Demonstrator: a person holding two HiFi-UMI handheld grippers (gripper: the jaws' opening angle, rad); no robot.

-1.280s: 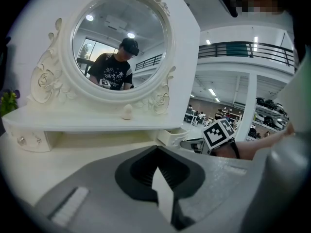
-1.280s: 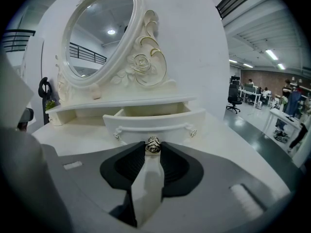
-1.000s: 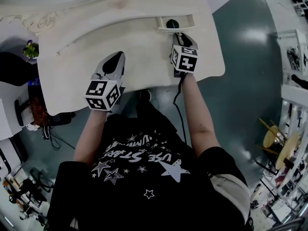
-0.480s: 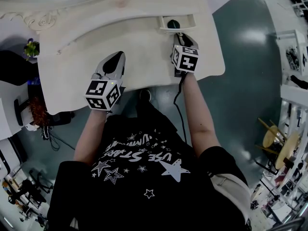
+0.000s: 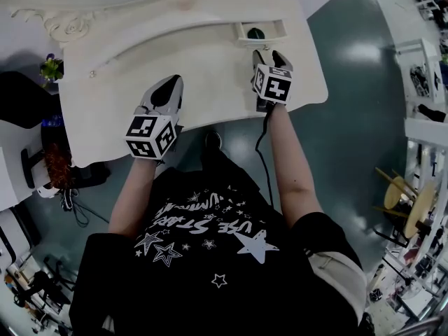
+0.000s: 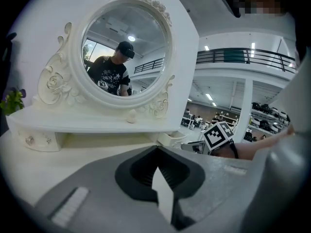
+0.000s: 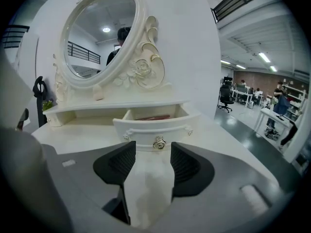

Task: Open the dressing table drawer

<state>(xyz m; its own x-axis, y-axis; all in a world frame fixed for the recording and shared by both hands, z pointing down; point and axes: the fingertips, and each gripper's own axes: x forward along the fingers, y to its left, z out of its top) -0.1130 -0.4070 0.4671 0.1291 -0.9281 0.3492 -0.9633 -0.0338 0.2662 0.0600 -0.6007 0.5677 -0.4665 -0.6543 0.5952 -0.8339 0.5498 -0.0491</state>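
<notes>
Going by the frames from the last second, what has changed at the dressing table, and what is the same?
The right gripper has just been opening its jaws and has let go of the drawer's knob, which now sits free just ahead of the parted tips. The drawer stays pulled out. The left gripper stays shut over the tabletop, roughly where it was.

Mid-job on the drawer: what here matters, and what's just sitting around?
Job: drawer, open; knob; right gripper, jaws just opened, knob loose between their tips.
Just about: mirror; plant; left drawer; left gripper, jaws shut, empty.
</notes>
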